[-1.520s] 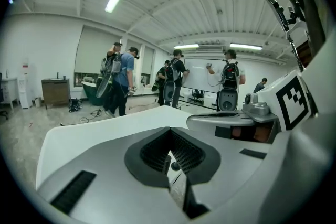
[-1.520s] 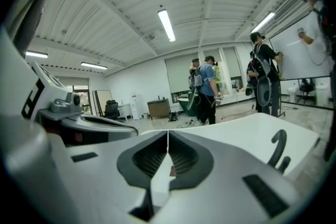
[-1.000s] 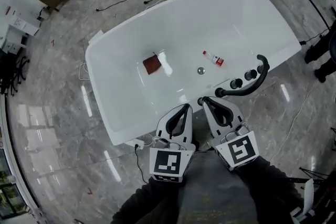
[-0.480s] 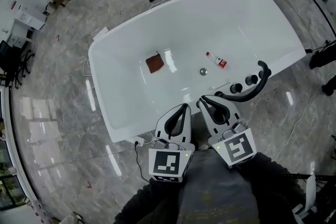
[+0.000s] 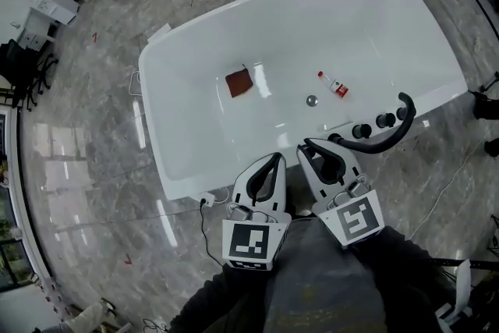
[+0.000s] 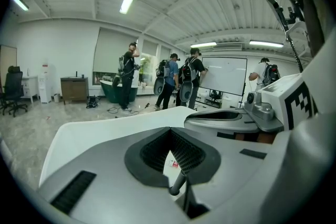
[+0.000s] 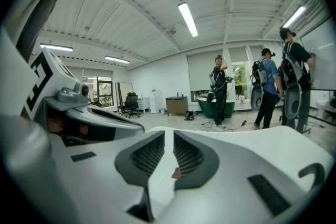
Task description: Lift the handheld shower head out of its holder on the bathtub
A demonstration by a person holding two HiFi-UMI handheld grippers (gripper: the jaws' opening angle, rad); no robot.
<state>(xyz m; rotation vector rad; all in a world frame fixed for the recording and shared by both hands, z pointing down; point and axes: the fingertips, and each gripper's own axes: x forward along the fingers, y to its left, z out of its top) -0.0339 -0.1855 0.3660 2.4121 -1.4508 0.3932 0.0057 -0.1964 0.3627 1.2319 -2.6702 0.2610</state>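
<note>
Holding just short of the tub, the right gripper has its jaws a narrow slit apart. They have just been opening, and nothing sits between them, only tub surface seen through the gap. The left gripper is clenched tip to tip on nothing and hangs beside the right one.

The shower head is a black curved piece lying along the near rim of the bathtub. Its near end is just beside the right gripper's tips and its far end curls up past two black knobs.

It looks rigid, smooth and glossy, so probably light but slippery. Any hose is not visible, so drag cannot be judged. The best hold is likely across the slim handle near its close end, jaws square to it.

The knobs sit just beside the handle on the tub side and could catch a jaw. Down in the tub, well apart, lie a brown rag, a small bottle and the drain. A cable runs on the floor by the tub.
</note>
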